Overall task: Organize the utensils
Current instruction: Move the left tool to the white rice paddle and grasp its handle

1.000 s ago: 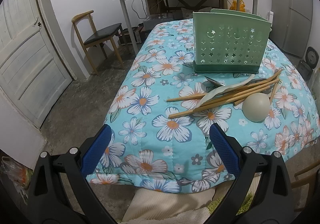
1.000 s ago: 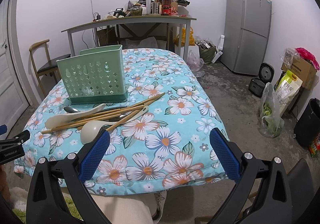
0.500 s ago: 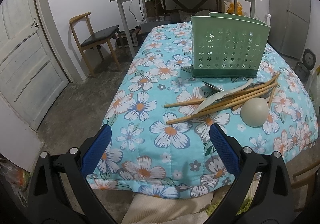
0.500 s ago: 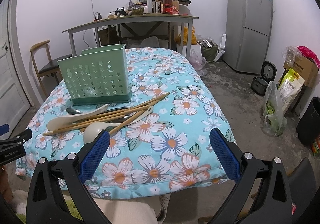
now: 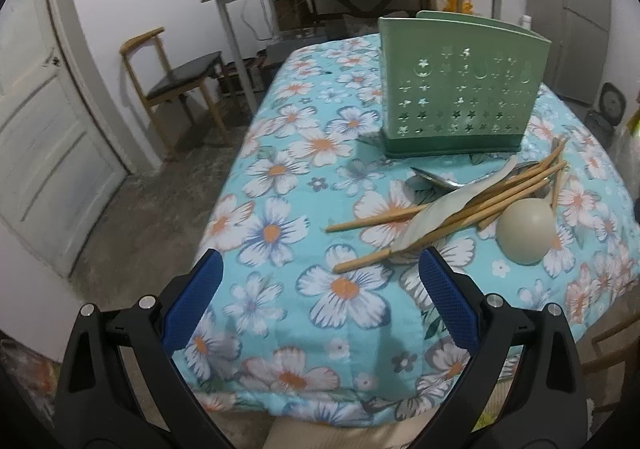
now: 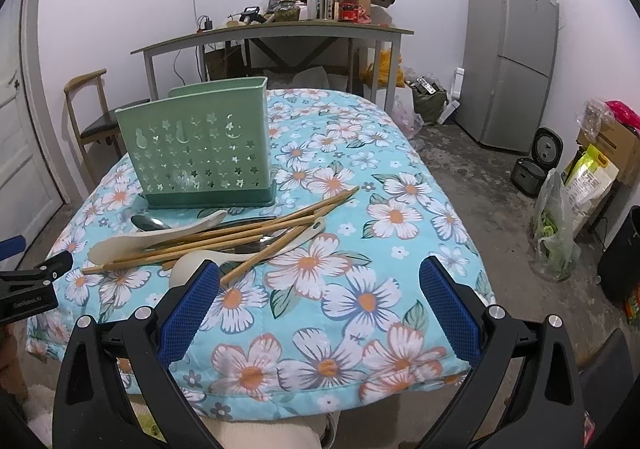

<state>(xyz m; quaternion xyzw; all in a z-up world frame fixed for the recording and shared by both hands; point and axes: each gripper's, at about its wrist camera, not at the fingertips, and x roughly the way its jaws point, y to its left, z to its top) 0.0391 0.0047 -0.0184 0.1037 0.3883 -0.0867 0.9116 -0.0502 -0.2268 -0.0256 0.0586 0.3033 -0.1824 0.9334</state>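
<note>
Lying under the bamboo chopsticks (image 6: 224, 239), the metal spoons (image 6: 150, 223) were mostly hidden. Both the left gripper (image 5: 320, 289) and right gripper (image 6: 320, 293) gaped wide, empty. The utensil pile sat just beyond the fingertips, before the perforated green plastic holder (image 6: 200, 153).

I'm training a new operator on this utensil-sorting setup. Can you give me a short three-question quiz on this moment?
1. True or false: the green caddy already holds chopsticks.
2. Which lies nearest the left gripper? A) metal spoon B) a chopstick end C) the round ladle bowl
3. Fill in: both the left gripper and the right gripper are ____.

Key: 1 false, none stick out of it; 2 B; 3 open, holding nothing.
</note>
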